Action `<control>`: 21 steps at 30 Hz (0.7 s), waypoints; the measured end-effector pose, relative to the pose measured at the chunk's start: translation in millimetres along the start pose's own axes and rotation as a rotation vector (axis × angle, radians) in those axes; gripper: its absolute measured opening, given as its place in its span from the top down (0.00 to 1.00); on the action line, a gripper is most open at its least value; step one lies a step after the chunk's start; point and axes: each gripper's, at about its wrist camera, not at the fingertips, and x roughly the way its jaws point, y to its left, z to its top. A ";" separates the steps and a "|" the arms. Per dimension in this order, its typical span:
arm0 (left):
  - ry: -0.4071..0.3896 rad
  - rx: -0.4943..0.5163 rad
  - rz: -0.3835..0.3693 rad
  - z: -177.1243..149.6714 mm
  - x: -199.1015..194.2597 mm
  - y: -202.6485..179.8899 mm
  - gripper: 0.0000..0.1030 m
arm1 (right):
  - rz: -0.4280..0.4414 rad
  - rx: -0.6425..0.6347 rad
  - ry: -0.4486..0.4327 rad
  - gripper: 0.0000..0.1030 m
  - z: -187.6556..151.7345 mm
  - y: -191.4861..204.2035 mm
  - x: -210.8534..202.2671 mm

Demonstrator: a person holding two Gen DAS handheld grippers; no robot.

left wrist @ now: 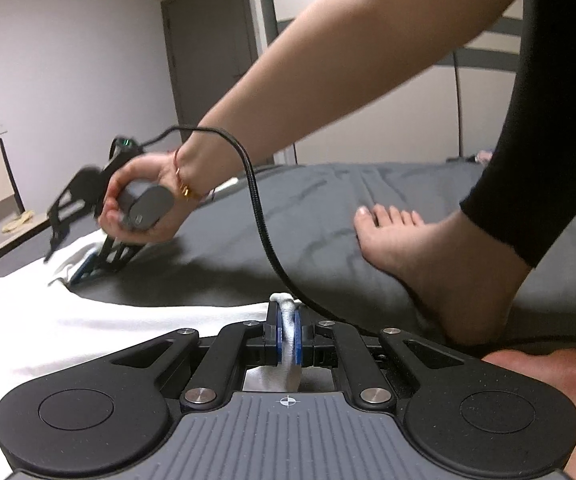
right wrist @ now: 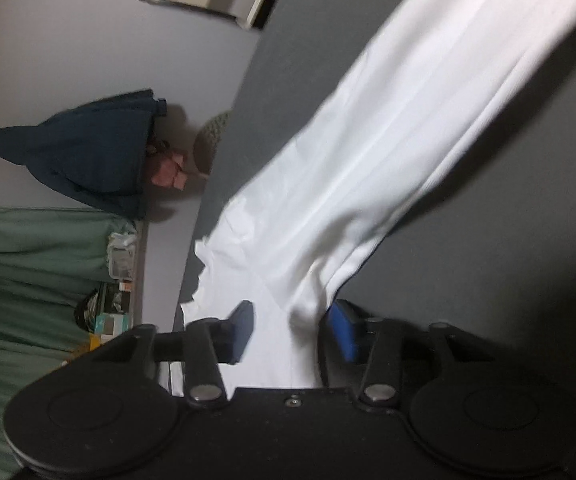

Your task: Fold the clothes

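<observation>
the left claw (left wrist: 287, 334) pinches a bunched edge of the white garment (left wrist: 88, 320) on the grey bed (left wrist: 328, 200), likely anchoring it, while the right claw (right wrist: 290, 332) stands wide around another fold, seemingly ready to grip.

white garment (right wrist: 368, 160): cut off at top edge | right gripper (left wrist: 88, 268): motion-blurred, fingers partly hidden by cloth

Pale walls (left wrist: 68, 60), closed grey door (left wrist: 208, 40)
</observation>
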 end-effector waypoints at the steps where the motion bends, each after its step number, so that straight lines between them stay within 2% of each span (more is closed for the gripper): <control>1: -0.005 -0.006 -0.002 0.4 -1.1 1.2 0.95 | -0.017 -0.006 -0.006 0.83 -0.6 2.0 6.0; 2: -0.010 -0.012 -0.003 0.7 -2.2 2.5 0.95 | -0.046 -0.017 -0.030 0.93 -0.2 4.2 10.7; 7: -0.009 0.002 -0.012 -0.8 -2.3 5.6 0.95 | -0.104 -0.109 -0.205 0.96 -0.5 20.9 7.8; 10: -0.005 -0.006 -0.023 -0.8 0.0 4.4 0.95 | -0.113 -0.199 -0.267 0.96 -2.3 32.2 1.7; 14: 0.047 0.012 -0.033 -4.6 12.1 -0.4 0.95 | -0.161 -0.213 -0.235 0.97 0.1 28.6 9.8; 19: 0.139 0.008 -0.001 -10.4 29.1 -9.9 0.93 | -0.194 -0.245 -0.205 0.95 3.4 27.8 15.5; 21: 0.150 0.003 -0.007 -12.2 31.8 -13.0 0.77 | -0.199 -0.237 -0.178 0.90 7.2 28.8 9.7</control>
